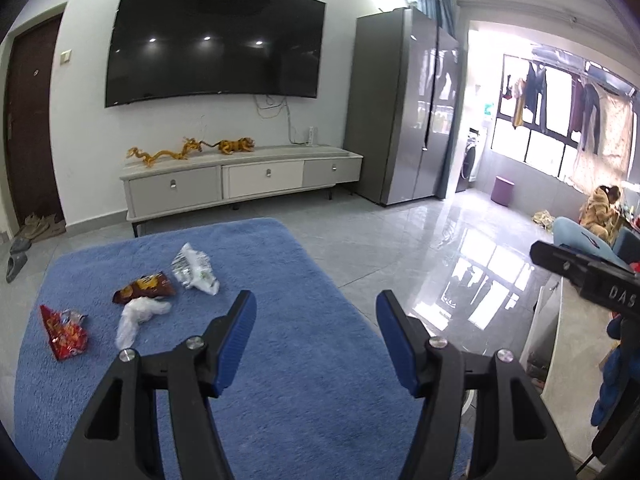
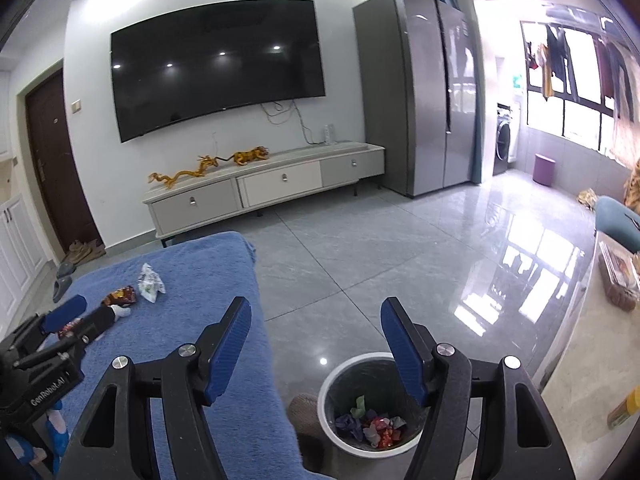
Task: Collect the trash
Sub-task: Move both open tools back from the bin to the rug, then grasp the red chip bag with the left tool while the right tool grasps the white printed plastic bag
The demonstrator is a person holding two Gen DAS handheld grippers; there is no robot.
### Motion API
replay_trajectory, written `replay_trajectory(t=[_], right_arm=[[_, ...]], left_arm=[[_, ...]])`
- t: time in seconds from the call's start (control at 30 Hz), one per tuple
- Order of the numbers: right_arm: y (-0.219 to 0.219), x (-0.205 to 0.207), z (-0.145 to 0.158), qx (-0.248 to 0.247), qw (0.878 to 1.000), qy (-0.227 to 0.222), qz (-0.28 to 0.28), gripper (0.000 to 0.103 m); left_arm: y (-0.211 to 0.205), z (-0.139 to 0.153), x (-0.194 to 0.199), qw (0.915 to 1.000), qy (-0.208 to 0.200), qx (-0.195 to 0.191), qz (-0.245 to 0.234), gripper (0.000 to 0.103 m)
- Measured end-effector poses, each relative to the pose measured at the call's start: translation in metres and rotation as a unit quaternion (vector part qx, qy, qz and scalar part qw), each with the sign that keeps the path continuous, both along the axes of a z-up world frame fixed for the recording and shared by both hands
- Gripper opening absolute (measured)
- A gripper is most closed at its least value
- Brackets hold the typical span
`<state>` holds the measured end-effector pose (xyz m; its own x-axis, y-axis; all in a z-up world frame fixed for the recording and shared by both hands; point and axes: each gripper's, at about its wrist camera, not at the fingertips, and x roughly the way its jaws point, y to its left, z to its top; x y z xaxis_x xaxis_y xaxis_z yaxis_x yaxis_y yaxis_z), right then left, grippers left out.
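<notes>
A: Blue fleece cover point(image 1: 280, 360) was spread on the low surface; four bits of litter were left on its far left part. Red snack packet point(image 1: 64, 332) nearest the left edge, white crumpled plastic point(image 1: 138, 318) beside it, brown snack wrapper point(image 1: 145, 286) just behind that, clear-and-white printed bag point(image 1: 195, 269) furthest back.

B: Left gripper point(image 1: 316, 312)?

A: Held above the cover, to the right of the litter, apart from it. Jaws were parted about halfway, nothing was gripped.

B: Right gripper point(image 2: 316, 316)?

A: Jaws were parted a bit wider, nothing was seen between them. It was held over the grey tiled floor point(image 2: 380, 248), past the cover's right edge.

B: Bin?

A: White-rimmed waste bin point(image 2: 336, 376) was seen below the right gripper, on the floor just beside the cover. Coloured wrappers point(image 2: 372, 426) were piled at its bottom.

B: Background?

A: Wall television point(image 1: 216, 40) and low cabinet point(image 1: 240, 180) were noted behind, fridge point(image 1: 404, 108) to the right.
</notes>
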<state>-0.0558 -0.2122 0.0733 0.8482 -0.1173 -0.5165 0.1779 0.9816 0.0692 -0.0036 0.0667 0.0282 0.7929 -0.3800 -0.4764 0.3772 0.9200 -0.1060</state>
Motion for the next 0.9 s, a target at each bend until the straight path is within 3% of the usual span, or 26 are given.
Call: replay_trajectory(t=[0.27,0.37,0.53,0.67,0.9], right_arm=[[0.047,0.037,0.005,0.000,0.999,0.014,0.052,0.066],[0.063,0.052,-0.001,-0.009,0.997,0.025,0.070,0.066],[0.092,0.091,-0.013,-0.010,0.993,0.041,0.107,0.068],[0.119,0.131,-0.030,-0.002,0.988,0.051,0.149,0.073],[0.177,0.217,-0.079,0.024,0.970,0.078,0.231,0.073]], left_arm=[[0.111,-0.035,0.030,0.9948,0.032,-0.020,0.095,0.061],[0.153,-0.050,0.043,0.9890,0.043,-0.021,0.140,0.078],[0.222,-0.066,0.072,0.9742,0.042,-0.016,0.221,0.084],[0.249,-0.079,0.099,0.9667,0.053,-0.010,0.250,0.087],[0.264,-0.115,0.134,0.9641,0.091,-0.009,0.249,0.087]])
